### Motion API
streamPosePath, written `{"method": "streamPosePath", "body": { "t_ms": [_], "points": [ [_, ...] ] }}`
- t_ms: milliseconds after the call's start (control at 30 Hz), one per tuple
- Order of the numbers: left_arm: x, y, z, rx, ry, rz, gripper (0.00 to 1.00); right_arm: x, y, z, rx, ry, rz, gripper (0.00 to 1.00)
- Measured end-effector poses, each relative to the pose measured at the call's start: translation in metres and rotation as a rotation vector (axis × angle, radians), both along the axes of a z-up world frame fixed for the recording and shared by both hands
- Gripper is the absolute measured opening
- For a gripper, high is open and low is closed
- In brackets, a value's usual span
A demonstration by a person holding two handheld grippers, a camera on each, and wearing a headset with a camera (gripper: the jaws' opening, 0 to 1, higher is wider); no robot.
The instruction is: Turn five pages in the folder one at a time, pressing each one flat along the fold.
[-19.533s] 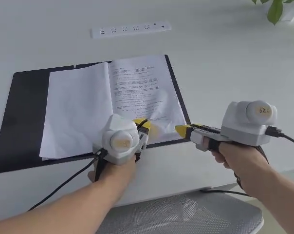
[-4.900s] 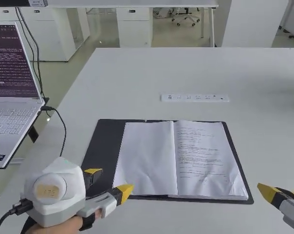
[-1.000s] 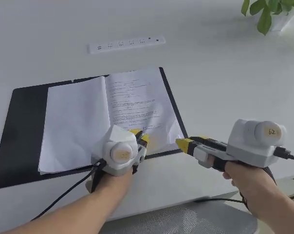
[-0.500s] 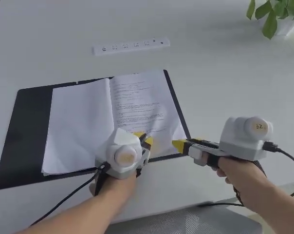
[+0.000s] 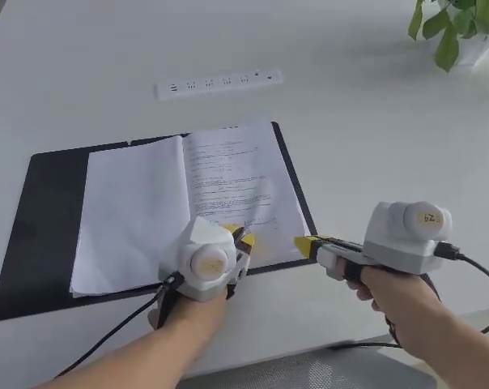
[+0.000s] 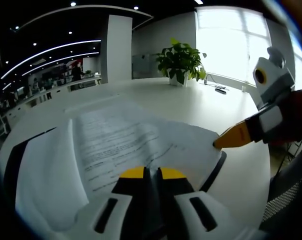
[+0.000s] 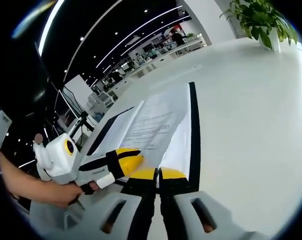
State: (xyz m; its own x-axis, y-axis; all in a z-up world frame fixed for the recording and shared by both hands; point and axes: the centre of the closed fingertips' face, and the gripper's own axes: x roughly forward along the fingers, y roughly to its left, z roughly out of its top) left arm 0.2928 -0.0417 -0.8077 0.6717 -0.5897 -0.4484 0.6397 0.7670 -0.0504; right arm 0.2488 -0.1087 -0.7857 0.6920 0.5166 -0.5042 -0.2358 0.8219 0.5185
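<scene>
Black folder point(image 5: 42, 219) lies open flat, white pages point(image 5: 228, 182) spread.

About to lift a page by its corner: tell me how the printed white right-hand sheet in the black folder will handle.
The printed white sheet is probably floppy: it looks thin and curves down toward the fold, so a lifted corner would likely bend rather than raise the whole page. It is likely light, so the right tool at its near corner should shift it with a nudge.
</scene>
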Motion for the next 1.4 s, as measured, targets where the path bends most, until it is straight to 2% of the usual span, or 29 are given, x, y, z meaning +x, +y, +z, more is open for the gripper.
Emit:
{"method": "streamPosePath", "body": {
  "t_ms": [200,367,467,567,633,833,867,1100,1267,1333,1400],
  "points": [
    [0.0,-0.001,0.001,0.004,0.014,-0.009,0.08,0.002,0.001,0.005,0.013,-0.028,-0.018,0.0],
    [-0.002,0.001,0.003,-0.01,0.051,-0.008,0.09,0.001,0.002,0.012,0.011,-0.046,-0.011,0.0],
    [-0.006,0.006,0.004,-0.002,0.067,-0.011,0.11,0.001,0.005,0.019,0.008,-0.063,0.004,0.0],
    [-0.009,0.016,0.008,0.005,0.074,-0.009,0.16,0.001,0.014,0.032,0.01,-0.1,0.036,0.0],
    [-0.011,0.024,0.013,-0.009,0.078,-0.002,0.18,0.0,0.021,0.041,0.012,-0.126,0.064,0.0],
    [-0.014,0.042,0.031,-0.041,0.058,0.017,0.18,-0.002,0.038,0.059,0.003,-0.173,0.122,0.0],
    [-0.013,0.044,0.034,-0.051,0.053,0.018,0.18,-0.002,0.043,0.065,0.015,-0.191,0.133,0.0],
    [-0.019,0.068,0.059,-0.09,0.025,0.038,0.18,-0.004,0.064,0.08,0.035,-0.23,0.182,0.0],
    [-0.023,0.094,0.079,-0.117,0.002,0.07,0.18,-0.006,0.089,0.096,0.079,-0.27,0.237,0.0],
    [-0.023,0.105,0.084,-0.127,-0.002,0.086,0.18,-0.007,0.102,0.101,0.084,-0.285,0.263,0.0],
    [-0.024,0.118,0.088,-0.136,-0.007,0.106,0.18,-0.008,0.118,0.105,0.114,-0.294,0.295,0.0]
  ]
}}
